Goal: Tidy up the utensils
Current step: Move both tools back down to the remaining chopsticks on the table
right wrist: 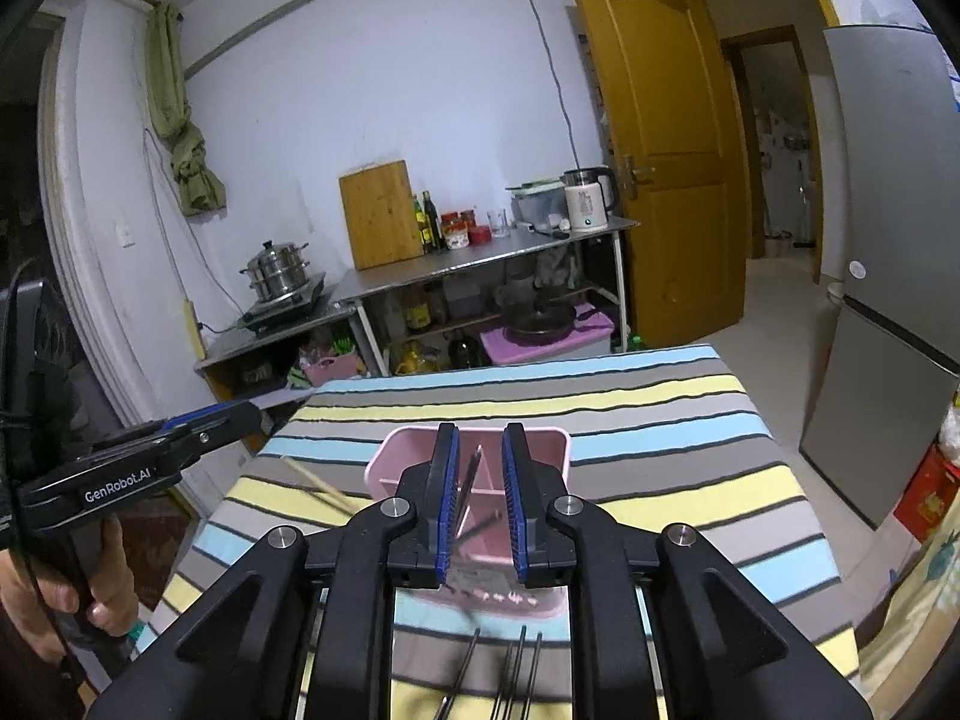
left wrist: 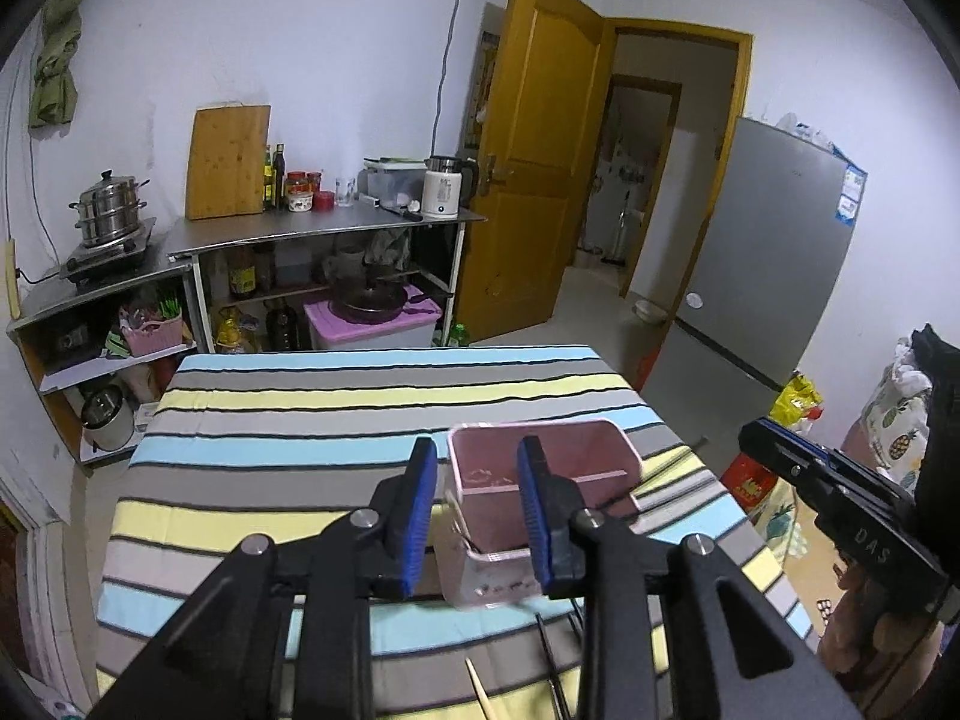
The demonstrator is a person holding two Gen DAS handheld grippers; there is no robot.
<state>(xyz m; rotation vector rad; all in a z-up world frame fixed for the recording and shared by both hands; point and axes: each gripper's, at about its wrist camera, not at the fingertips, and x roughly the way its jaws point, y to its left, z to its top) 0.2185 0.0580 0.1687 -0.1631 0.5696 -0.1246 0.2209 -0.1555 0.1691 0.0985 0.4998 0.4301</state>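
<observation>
A pink divided utensil holder (left wrist: 576,450) stands on the striped tablecloth (left wrist: 300,420). My left gripper (left wrist: 477,513) hangs open just in front of the holder's left corner, with nothing pressed between its blue pads. In the right wrist view, my right gripper (right wrist: 480,498) is open over the holder (right wrist: 540,450). A dark chopstick (right wrist: 471,480) leans inside the holder and shows in the gap, clear of both pads. A pale wooden chopstick (right wrist: 318,486) slants left of the holder. Several dark chopsticks (right wrist: 516,660) and a wooden one (left wrist: 480,690) lie on the cloth beneath the grippers.
A steel counter (left wrist: 324,228) with a cutting board, bottles, a kettle and a steamer pot stands beyond the table. A yellow door (left wrist: 540,150) stands open at the back and a grey fridge (left wrist: 774,252) is on the right. A hand (right wrist: 54,594) holds the left gripper.
</observation>
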